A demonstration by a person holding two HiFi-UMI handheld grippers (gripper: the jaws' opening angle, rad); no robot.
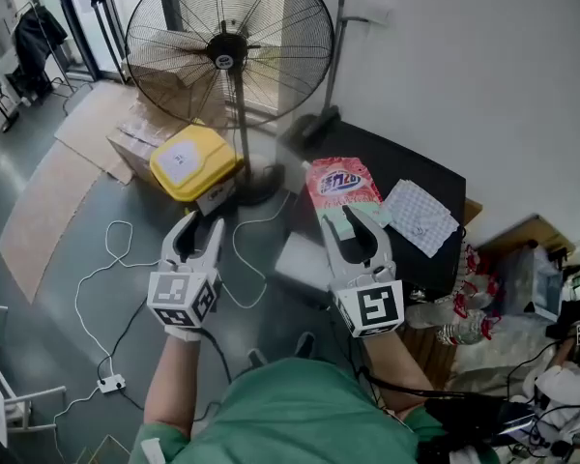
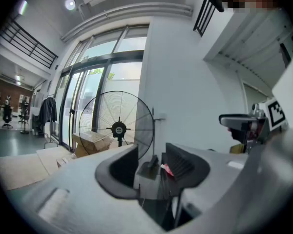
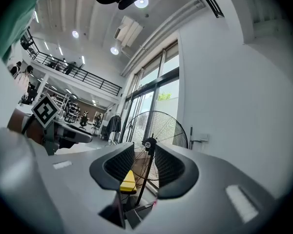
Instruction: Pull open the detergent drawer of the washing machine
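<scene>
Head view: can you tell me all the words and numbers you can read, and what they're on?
Nothing here reads clearly.
Red bag: white lettering, too blurred to read.
Yellow box: white label, print too small to read.
Fan: round sticker on the hub, too small to read.
Marker cube and second marker cube: black-and-white square patterns, not words.

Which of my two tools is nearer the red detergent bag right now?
The right tool: in the head view its tips overlap the red detergent bag, while the left tool hangs beside the yellow container.
</scene>
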